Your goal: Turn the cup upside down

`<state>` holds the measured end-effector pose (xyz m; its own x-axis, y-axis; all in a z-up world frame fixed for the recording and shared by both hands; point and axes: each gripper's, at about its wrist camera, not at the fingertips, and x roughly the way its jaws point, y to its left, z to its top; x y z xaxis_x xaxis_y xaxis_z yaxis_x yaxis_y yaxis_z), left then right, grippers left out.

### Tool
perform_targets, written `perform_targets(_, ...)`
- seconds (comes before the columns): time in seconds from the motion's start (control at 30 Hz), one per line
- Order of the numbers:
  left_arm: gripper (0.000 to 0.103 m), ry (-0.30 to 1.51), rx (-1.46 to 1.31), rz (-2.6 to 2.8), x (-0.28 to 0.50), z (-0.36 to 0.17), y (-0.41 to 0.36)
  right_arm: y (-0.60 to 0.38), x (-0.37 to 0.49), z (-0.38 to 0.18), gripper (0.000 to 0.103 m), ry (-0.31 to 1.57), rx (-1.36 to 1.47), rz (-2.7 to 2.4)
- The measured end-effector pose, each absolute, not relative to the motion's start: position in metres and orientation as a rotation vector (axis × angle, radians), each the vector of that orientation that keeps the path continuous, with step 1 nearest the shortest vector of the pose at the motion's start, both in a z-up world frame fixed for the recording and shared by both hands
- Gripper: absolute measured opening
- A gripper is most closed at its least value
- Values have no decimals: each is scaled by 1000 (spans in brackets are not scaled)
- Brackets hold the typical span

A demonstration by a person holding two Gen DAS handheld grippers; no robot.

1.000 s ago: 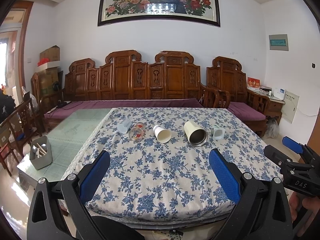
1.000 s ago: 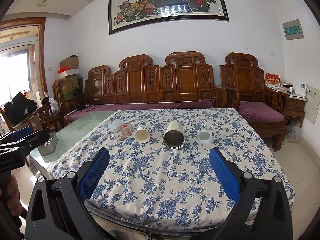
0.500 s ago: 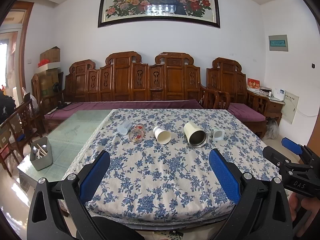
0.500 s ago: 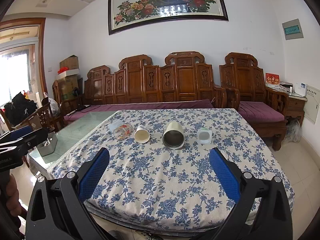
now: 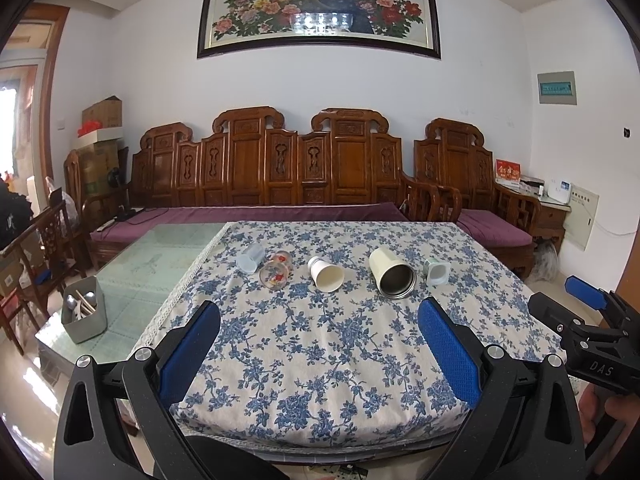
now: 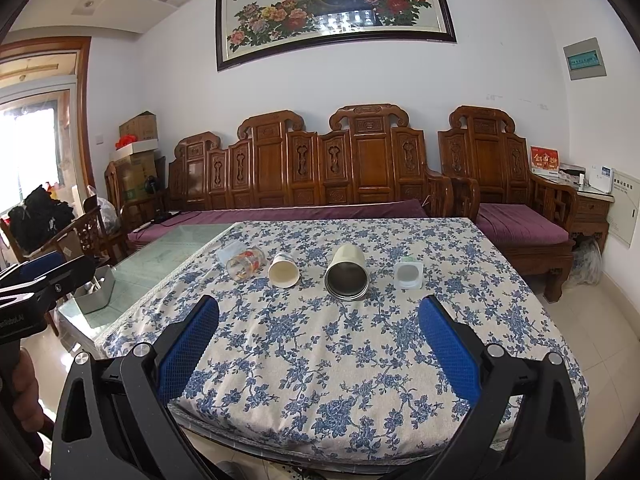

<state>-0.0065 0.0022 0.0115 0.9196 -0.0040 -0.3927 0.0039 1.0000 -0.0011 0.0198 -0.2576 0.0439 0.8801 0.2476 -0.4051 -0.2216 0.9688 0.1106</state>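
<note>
Several cups lie on their sides in a row on the floral tablecloth (image 5: 320,344): a clear plastic cup (image 5: 250,258), a glass with red flowers (image 5: 276,274), a white paper cup (image 5: 326,274), a cream metal tumbler (image 5: 390,274) and a small pale green cup (image 5: 437,271). The right wrist view shows the glass (image 6: 245,264), paper cup (image 6: 283,270), tumbler (image 6: 346,274) and small cup (image 6: 409,275). My left gripper (image 5: 320,344) is open and empty near the table's front edge. My right gripper (image 6: 320,340) is open and empty, likewise short of the cups.
A grey utensil caddy (image 5: 83,314) stands on the bare glass part of the table (image 5: 152,264) at left. A carved wooden bench with purple cushions (image 5: 280,184) runs behind the table. The right gripper shows at the right edge of the left wrist view (image 5: 588,328).
Both grippers have barely shifted; the cups sit a touch lower and nearer in the views. Nothing was grasped or moved.
</note>
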Motion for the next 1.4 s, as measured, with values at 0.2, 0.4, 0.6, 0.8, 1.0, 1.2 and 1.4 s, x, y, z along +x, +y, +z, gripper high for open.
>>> perform_targets(0.2, 95, 403, 0, -4, -7, 11, 2, -258, 20, 44, 100, 429, 62, 244)
perform_targets(0.4, 95, 403, 0, -4, -7, 11, 2, -258, 20, 44, 100, 430, 62, 245)
perform_targets(0.6, 95, 404, -1, -4, -7, 11, 3, -257, 20, 45, 100, 432, 65, 245)
perform_targets(0.8, 95, 420, 1, -5, -3, 7, 5, -257, 24, 40, 100, 447, 67, 247)
perform_targets(1.0, 95, 476, 6, -29, 22, -8, 13, -252, 46, 23, 100, 483, 51, 259)
perform_targets(1.2, 95, 532, 42, -45, 64, -21, 18, -243, 86, 5, 99, 526, 48, 287)
perform_targets(1.4, 95, 589, 66, -63, 117, -32, 22, -230, 139, -15, 94, 574, 37, 314)
